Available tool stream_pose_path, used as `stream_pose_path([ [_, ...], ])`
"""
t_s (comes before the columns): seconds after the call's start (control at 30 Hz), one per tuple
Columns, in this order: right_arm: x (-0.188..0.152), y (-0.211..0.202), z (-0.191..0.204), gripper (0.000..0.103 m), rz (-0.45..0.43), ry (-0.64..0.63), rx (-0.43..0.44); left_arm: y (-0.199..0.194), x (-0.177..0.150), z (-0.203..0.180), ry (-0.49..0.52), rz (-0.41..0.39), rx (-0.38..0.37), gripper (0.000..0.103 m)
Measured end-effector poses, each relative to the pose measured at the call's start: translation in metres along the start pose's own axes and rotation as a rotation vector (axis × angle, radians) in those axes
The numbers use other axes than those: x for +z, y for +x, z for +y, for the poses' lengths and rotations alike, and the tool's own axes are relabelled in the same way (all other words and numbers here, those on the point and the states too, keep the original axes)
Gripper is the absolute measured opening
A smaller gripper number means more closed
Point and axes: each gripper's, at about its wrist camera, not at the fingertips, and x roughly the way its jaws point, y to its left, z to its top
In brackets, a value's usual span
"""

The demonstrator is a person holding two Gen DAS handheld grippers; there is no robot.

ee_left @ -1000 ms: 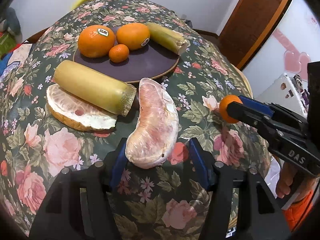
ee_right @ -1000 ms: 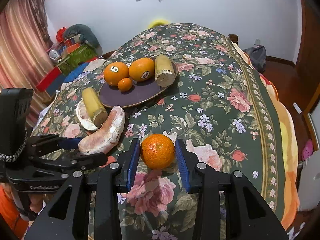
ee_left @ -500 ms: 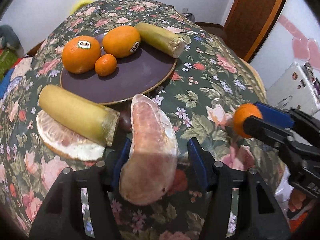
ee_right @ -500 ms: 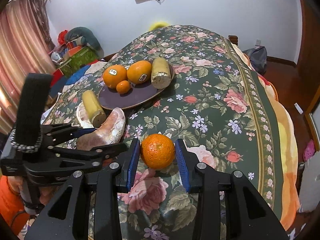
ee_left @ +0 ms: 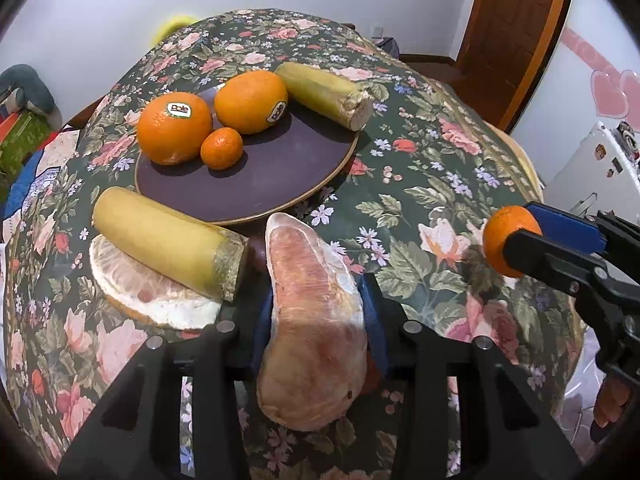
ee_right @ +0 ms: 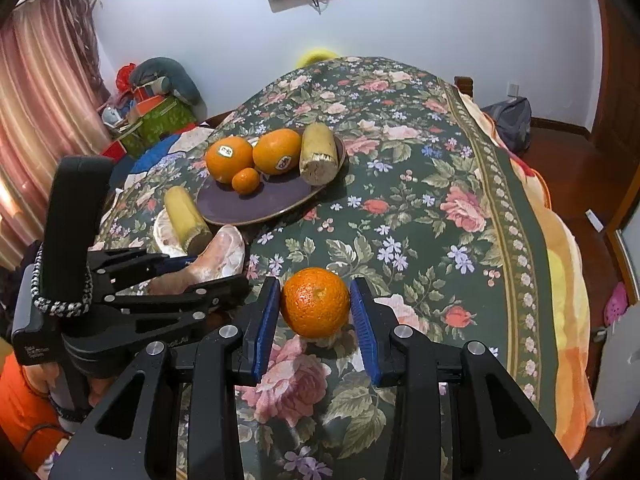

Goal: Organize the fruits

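A peeled pink pomelo segment (ee_left: 316,320) lies on the floral tablecloth between the blue pads of my left gripper (ee_left: 316,300). Its jaws are closing and the pads press on the segment's sides. To the right, my right gripper (ee_right: 315,308) is shut on a mandarin (ee_right: 315,306) held just above the cloth. The dark purple plate (ee_left: 272,184) carries two large oranges (ee_left: 174,128), a small mandarin (ee_left: 221,154) and a yellow-green stalk piece (ee_left: 324,94). A second stalk piece (ee_left: 168,244) rests on a pomelo half (ee_left: 136,284) left of the segment.
The table's right edge (ee_right: 560,280) drops to a wooden floor with a bag (ee_right: 512,120). Boxes and soft clutter (ee_right: 156,112) sit beyond the left side by a curtain. A wooden door (ee_left: 516,32) stands far right.
My left gripper moved forward along the pomelo segment and its jaws narrowed until the pads met it. The right gripper kept still with the mandarin.
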Motion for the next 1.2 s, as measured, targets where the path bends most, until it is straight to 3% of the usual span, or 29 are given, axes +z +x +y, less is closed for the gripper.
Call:
stream_pose_path([
  [0.6, 0.039, -0.014, 0.021, 0.033, -0.106, -0.048, -0.002, -0.067, 0.018, 0.016, -0.014, -0.175, 0.001, 0.041],
  [1.2, 0.081, 0.019, 0.045, 0.033, -0.151, -0.13, 0.011, -0.065, 0.059, 0.07, -0.098, -0.259, 0.028, 0.041],
])
